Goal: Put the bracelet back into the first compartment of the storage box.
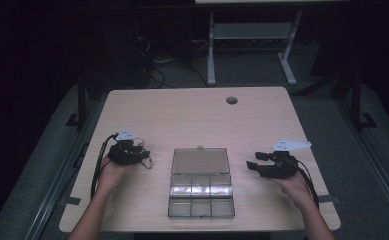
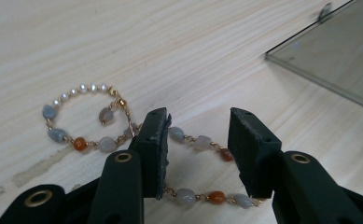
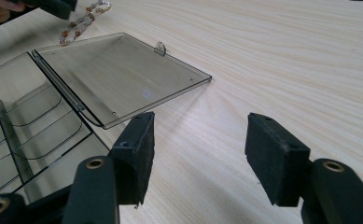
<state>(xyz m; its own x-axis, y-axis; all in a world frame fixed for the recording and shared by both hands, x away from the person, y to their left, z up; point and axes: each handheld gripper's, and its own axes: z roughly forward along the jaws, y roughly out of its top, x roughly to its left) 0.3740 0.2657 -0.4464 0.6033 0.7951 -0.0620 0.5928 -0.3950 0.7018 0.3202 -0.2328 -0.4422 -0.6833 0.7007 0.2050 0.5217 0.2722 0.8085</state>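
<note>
Bracelet [image 1: 144,161]: in the high view it lies on the table [image 1: 192,115], just left of the box [image 1: 201,197] and under the tip of the left gripper [image 1: 138,156]. The box sits open at the table's near middle, its clear lid [image 1: 200,160] laid flat behind the compartments. The right gripper [image 1: 250,166] hovers just right of the box, pointing at it, well apart from the bracelet. A round hole [image 1: 231,100] shows near the table's far edge.

In the left gripper view the bracelet [image 2: 123,140] curls on the wood in loops of grey, orange and pearl beads. The jaws stand partly open astride two of its strands; the beads lie between the pads, but no pad visibly presses them. The lid's corner [image 2: 328,60] lies at upper right.

In the right gripper view the jaws stand wide apart with only bare table between them, holding nothing. The lid [image 3: 118,74] and the compartments [image 3: 25,126] lie to their left; beyond the lid's far edge the bracelet [image 3: 83,21] lies under the left gripper [image 3: 53,7].
</note>
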